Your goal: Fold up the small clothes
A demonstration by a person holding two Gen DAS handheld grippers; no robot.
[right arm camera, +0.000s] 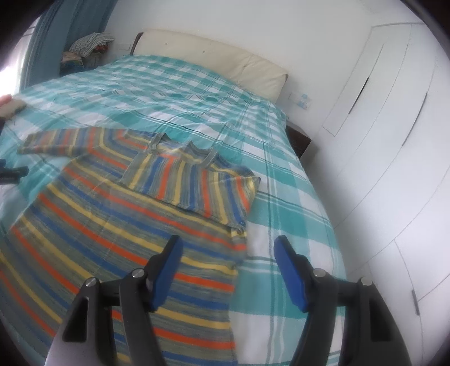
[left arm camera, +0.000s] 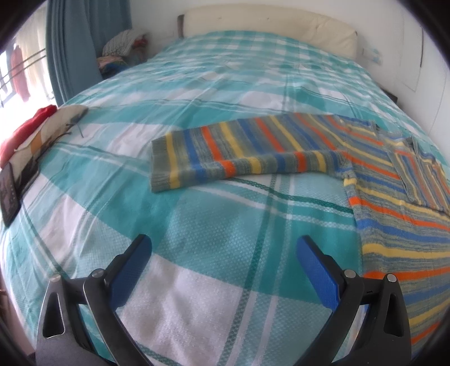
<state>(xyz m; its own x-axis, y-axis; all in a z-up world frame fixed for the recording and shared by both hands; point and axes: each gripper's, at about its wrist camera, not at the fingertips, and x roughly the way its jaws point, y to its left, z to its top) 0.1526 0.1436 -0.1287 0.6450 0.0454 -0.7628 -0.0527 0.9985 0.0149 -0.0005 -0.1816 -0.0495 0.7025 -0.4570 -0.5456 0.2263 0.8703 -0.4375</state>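
A striped knit sweater (right arm camera: 112,225) in blue, orange, yellow and grey lies flat on the teal plaid bed cover (right arm camera: 295,225). Its right sleeve (right arm camera: 194,185) is folded across the chest. Its left sleeve (left arm camera: 239,152) stretches out straight to the side; the body shows at the right of the left wrist view (left arm camera: 399,225). My left gripper (left arm camera: 222,245) is open and empty above the bare cover, short of the sleeve. My right gripper (right arm camera: 227,247) is open and empty above the sweater's right edge near the hem.
A cream headboard cushion (left arm camera: 267,25) lies at the far end of the bed. A red garment (left arm camera: 25,132), a beige cloth and a dark tablet (left arm camera: 9,194) lie at the left edge. White wardrobe doors (right arm camera: 393,140) stand on the right. A clothes pile (left arm camera: 123,45) sits by the blue curtain.
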